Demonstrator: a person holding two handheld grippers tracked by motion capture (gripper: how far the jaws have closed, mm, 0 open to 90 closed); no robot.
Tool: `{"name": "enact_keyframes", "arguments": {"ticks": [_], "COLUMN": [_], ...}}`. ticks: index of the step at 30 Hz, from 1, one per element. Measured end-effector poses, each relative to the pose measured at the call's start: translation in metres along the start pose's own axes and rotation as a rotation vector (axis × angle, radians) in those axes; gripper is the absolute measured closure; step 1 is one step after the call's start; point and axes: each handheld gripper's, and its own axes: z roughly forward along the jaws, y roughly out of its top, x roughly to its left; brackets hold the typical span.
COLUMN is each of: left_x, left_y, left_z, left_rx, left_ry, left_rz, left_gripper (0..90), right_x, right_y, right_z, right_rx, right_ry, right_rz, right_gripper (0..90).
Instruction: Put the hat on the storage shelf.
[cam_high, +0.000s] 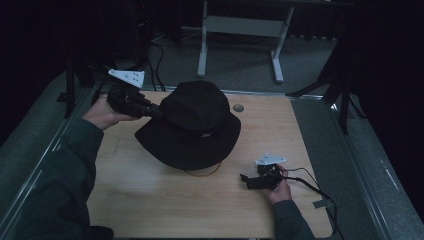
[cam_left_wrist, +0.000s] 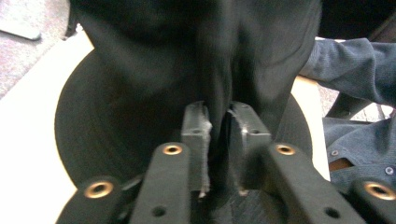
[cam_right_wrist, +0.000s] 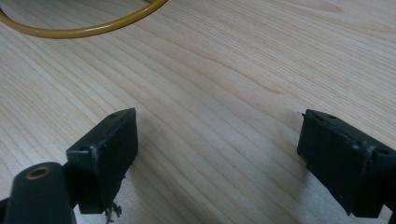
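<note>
The left gripper (cam_high: 159, 112), held in the person's left hand (cam_high: 102, 114) near the tabletop's far left corner, points toward the crown of a black bucket hat (cam_high: 192, 125). In the left gripper view its two pads (cam_left_wrist: 198, 135) stand narrowly apart with a fold of the hat's black cloth (cam_left_wrist: 219, 107) running between them; whether the pads press on that fold is hard to tell, as the picture is blurred there. This same view shows the hat's round brim (cam_left_wrist: 74, 126) spread out below the crown on the pale wood, and a dark blue sleeve (cam_left_wrist: 355, 65) at the right. The high view gives what the close view cannot: the whole hat sits near the middle of the tabletop (cam_high: 165, 200), toward its far edge, with the brim lying flat on the wood.

The right gripper (cam_high: 246, 181), in the person's right hand (cam_high: 280, 187), rests low near the tabletop's right edge, closer to the near side, well apart from the hat. The right gripper view shows its jaws spread wide with bare wood grain between them and nothing held. At the top left of that view curves a yellow cord (cam_right_wrist: 84, 29); in the high view it (cam_high: 205, 173) peeks out from under the near side of the brim.
</note>
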Motion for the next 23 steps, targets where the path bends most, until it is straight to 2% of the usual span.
{"name": "enact_keyframes", "arguments": {"ticks": [1,2,4,6,10,17,23], "left_x": [0.0,0.0,0.001,0.001,0.004,0.008,0.014], "left_y": [0.0,0.0,-0.001,-0.001,-0.005,-0.011,-0.024], "left_z": [0.0,0.006,0.01,0.01,0.005,-0.006,-0.015], "left_rx": [0.0,0.008,-0.013,-0.029,-0.053,-0.087,-0.128], "left_ry": [0.0,0.02,0.017,0.032,0.051,0.089,0.138], "left_rz": [0.0,-0.012,-0.028,-0.041,-0.063,-0.095,-0.141], "left_gripper": [73.2,67.3,58.8,49.2,39.7,37.6,37.4], "right_x": [0.0,0.0,0.0,0.0,0.0,0.0,0.0], "right_y": [0.0,0.0,0.0,0.0,0.0,0.0,0.0], "right_z": [0.0,0.0,0.0,0.0,0.0,0.0,0.0], "right_rx": [0.0,0.001,0.001,0.0,0.001,0.001,0.001], "right_ry": [0.0,0.0,0.0,0.0,0.0,0.0,0.0], "right_rz": [0.0,0.0,-0.001,0.0,-0.001,-0.001,-0.002], "right_gripper": [12.2,12.2,12.2,12.2,12.2,12.2,12.2]}}
